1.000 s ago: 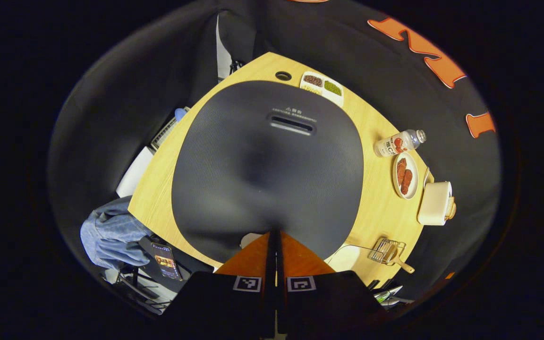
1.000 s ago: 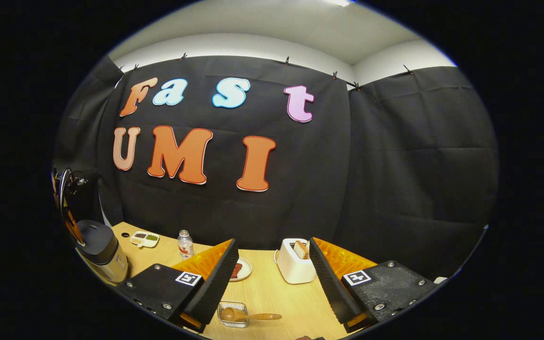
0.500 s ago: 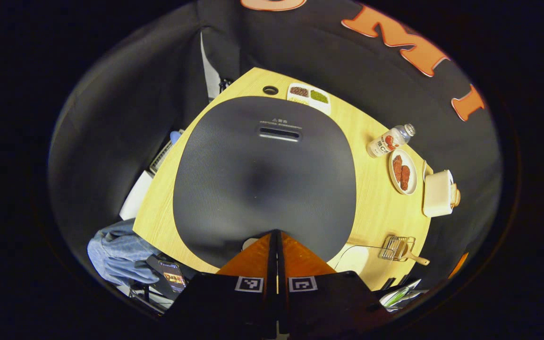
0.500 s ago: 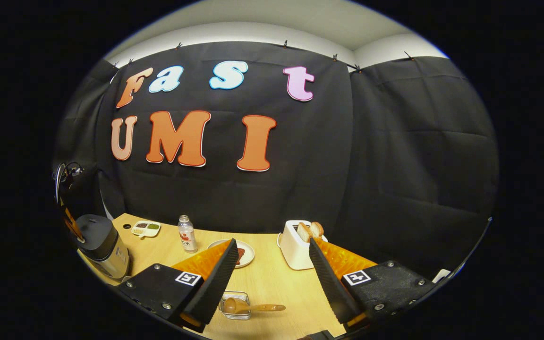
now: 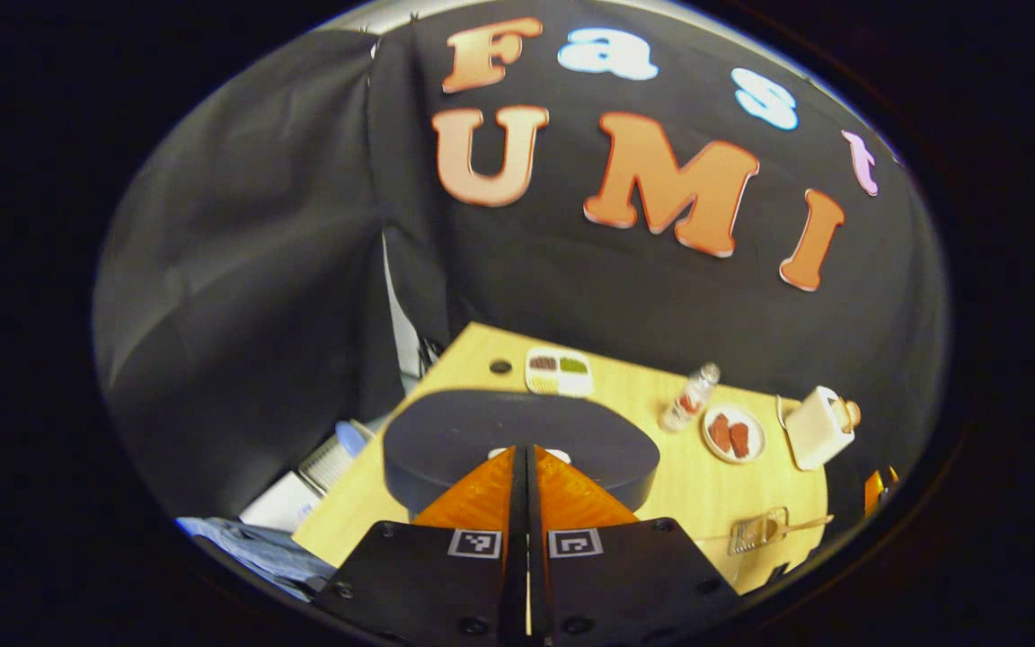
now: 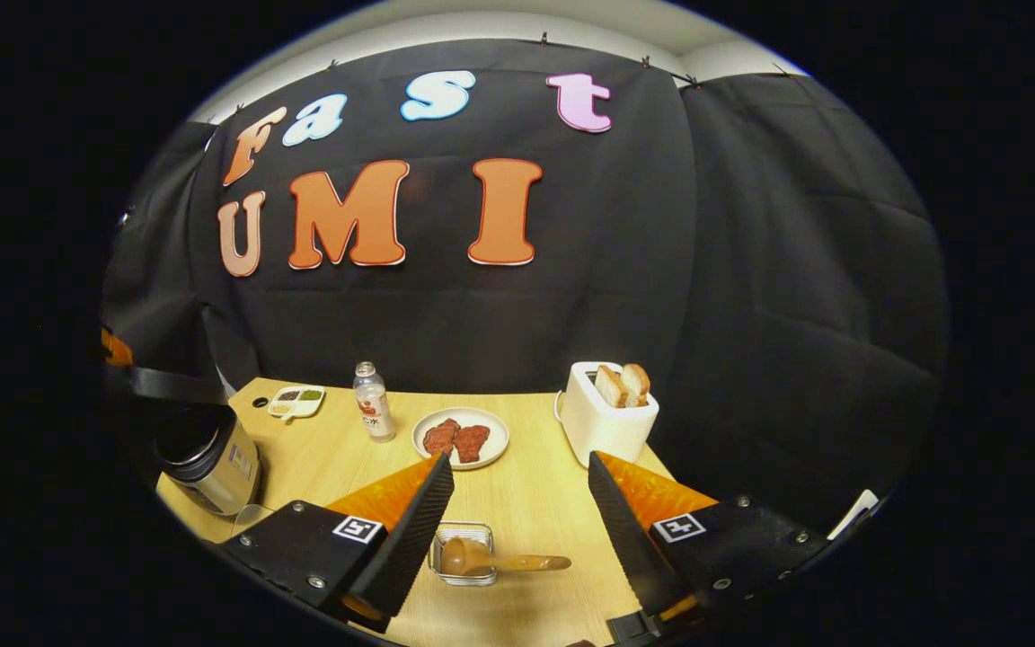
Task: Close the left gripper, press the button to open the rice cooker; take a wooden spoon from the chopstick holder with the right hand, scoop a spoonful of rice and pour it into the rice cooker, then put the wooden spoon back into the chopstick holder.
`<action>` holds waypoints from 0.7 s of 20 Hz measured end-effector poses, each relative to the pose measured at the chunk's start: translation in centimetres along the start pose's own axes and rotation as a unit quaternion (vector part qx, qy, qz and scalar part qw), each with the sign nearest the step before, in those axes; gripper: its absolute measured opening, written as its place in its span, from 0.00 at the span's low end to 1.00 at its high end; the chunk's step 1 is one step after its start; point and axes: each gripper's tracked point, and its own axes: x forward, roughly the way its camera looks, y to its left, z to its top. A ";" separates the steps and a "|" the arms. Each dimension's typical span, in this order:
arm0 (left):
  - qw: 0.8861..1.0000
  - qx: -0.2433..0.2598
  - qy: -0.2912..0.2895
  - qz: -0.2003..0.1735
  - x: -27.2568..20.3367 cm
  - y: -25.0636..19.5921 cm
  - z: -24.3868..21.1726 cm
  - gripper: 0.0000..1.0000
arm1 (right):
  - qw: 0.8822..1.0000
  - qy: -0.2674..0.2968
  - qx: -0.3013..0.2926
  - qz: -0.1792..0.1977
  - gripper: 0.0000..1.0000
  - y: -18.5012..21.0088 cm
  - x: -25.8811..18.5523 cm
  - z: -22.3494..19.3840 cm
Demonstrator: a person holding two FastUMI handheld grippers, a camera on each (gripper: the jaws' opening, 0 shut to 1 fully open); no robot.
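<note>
My left gripper (image 5: 526, 449) is shut with nothing between its fingers, its tips just over the near edge of the rice cooker's dark lid (image 5: 517, 422). In the right gripper view the rice cooker (image 6: 212, 460) stands at the table's left end with a dark band above it; I cannot tell whether the lid is up. A wooden spoon (image 6: 504, 563) lies with its bowl in the small wire holder (image 6: 464, 575), handle pointing right. My right gripper (image 6: 519, 463) is open above and just behind the holder. A divided dish of grains (image 6: 296, 400) sits at the far left.
Along the back of the wooden table (image 6: 535, 503) stand a small bottle (image 6: 374, 413), a plate of meat (image 6: 460, 438) and a white toaster (image 6: 605, 422) with bread in it. The same holder (image 5: 760, 532) lies near the table's right front corner. Black cloth walls close in behind.
The left gripper view has swung from looking straight down on the lid to a low slanted look across it. The right gripper has tipped down and come closer to the holder and spoon.
</note>
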 end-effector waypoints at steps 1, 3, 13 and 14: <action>1.000 0.002 -0.023 0.005 -1.7 -0.5 1.2 0.05 | 1.000 0.011 0.004 0.001 0.94 -0.2 0.4 -0.8; 0.998 0.002 -0.062 0.006 -4.0 -1.2 2.7 0.06 | 1.000 0.028 0.014 -0.001 0.94 -1.0 1.1 -2.1; 0.985 0.065 -0.155 0.048 -11.6 -3.8 5.4 0.77 | 0.991 0.107 0.077 0.031 0.94 -2.3 3.8 -9.9; 0.985 0.062 -0.155 0.053 -12.1 -3.8 5.3 0.76 | 0.989 0.113 0.083 0.035 0.94 -2.0 4.3 -10.6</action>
